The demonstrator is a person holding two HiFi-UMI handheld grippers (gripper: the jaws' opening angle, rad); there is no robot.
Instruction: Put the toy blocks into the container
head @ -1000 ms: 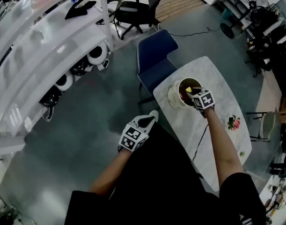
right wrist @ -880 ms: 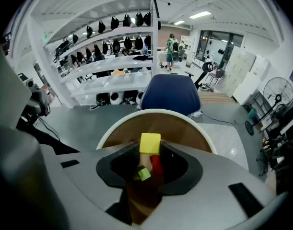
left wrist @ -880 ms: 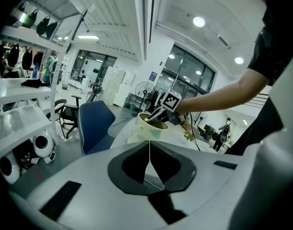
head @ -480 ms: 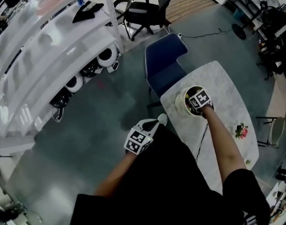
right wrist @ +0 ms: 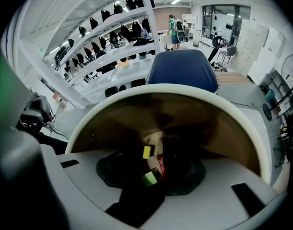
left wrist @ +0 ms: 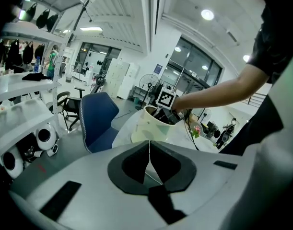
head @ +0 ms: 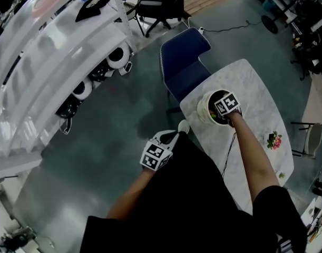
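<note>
My right hand-held gripper sits inside the container, jaws half apart, pinching a yellow block. Left hand-held gripper closed, empty, left of worktop.

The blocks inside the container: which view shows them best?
The right gripper view: it looks straight into the container, showing a yellow block, a green block and a red block. In the head view the right gripper covers most of the opening. The left gripper view shows only the container's outer wall.
</note>
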